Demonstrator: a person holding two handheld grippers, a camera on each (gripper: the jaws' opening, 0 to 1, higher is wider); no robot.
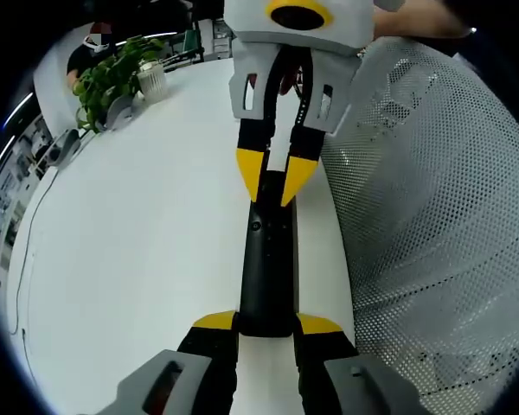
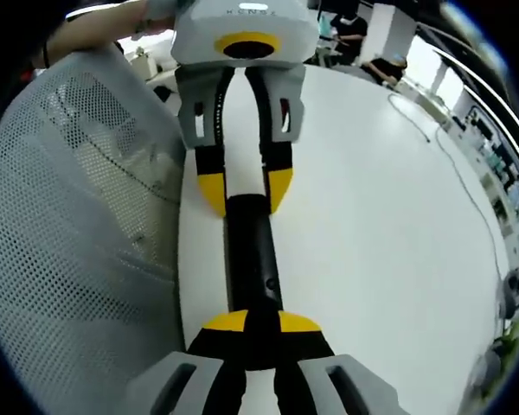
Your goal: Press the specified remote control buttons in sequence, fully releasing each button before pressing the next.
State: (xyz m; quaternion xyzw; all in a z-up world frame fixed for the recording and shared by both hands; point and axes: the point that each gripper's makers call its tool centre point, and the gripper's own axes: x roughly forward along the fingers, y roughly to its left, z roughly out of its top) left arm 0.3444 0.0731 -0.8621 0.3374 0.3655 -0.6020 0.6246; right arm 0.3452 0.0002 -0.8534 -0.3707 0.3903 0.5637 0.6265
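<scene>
Left gripper (image 1: 267, 325) clamps the remote's (image 1: 266, 268) near end; right gripper (image 2: 261, 322) pinches its far end narrowly.

I work in an open-plan office: a long white bench (image 1: 138, 242), a grey mesh chair back (image 1: 432, 216), a potted plant (image 1: 112, 78), seated people at desks beyond.

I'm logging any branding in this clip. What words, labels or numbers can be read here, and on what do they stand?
"HENSI"-like raised letters on the housing of the left claw, seen at the top of the right gripper view: too blurred to read with certainty.
Marks on the buttons of the black remote control: too small to read.
White table, mesh chair back, potted plant: no text legible.
</scene>
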